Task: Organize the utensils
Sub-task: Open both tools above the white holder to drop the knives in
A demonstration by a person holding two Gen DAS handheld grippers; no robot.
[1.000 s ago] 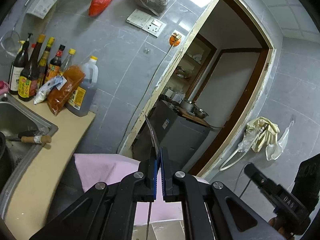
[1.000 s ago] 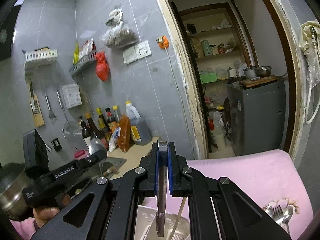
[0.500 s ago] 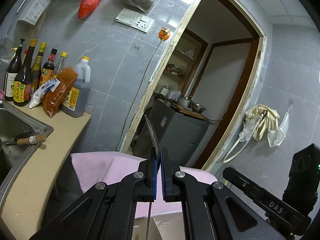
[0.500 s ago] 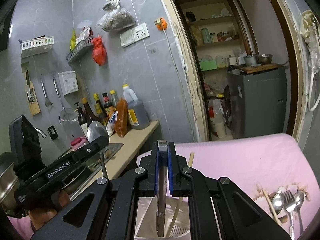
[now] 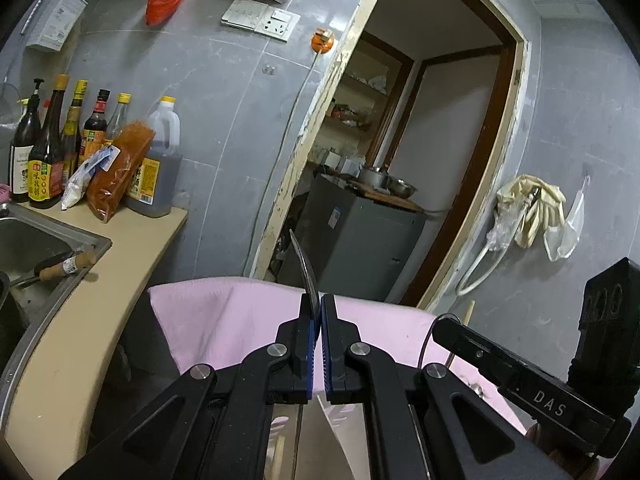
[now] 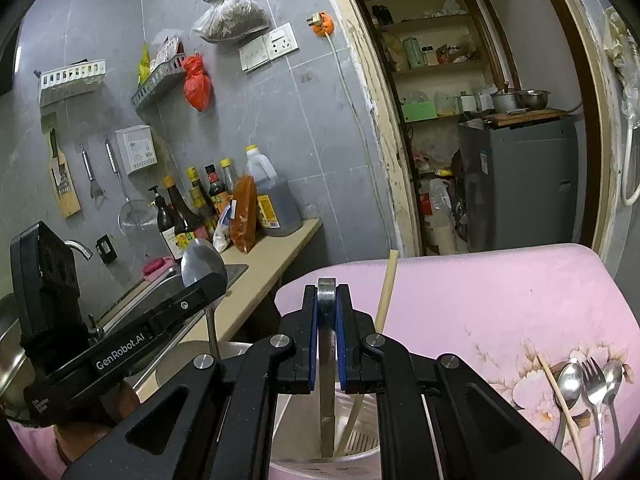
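My left gripper point(image 5: 316, 300) is shut on a metal spoon point(image 5: 305, 270), seen edge-on with its bowl up and its handle hanging below the jaws. In the right wrist view the same spoon point(image 6: 203, 262) shows above the left gripper point(image 6: 212, 280). My right gripper point(image 6: 327, 292) is shut on a flat metal utensil point(image 6: 327, 392) whose lower end hangs inside a white utensil holder point(image 6: 324, 462). A pale chopstick point(image 6: 385, 292) leans in that holder. Two spoons, a fork point(image 6: 591, 380) and another chopstick lie on the pink cloth point(image 6: 500, 292).
A beige counter point(image 5: 100, 280) with a steel sink point(image 5: 36, 240) and several sauce bottles point(image 5: 48, 152) runs along the left wall. A doorway behind the cloth opens onto a grey cabinet point(image 5: 360, 248). Gloves hang on the right wall point(image 5: 536, 208).
Both grippers have sunk with their utensils. In the right wrist view the holder and the utensils on the cloth have come further into sight.
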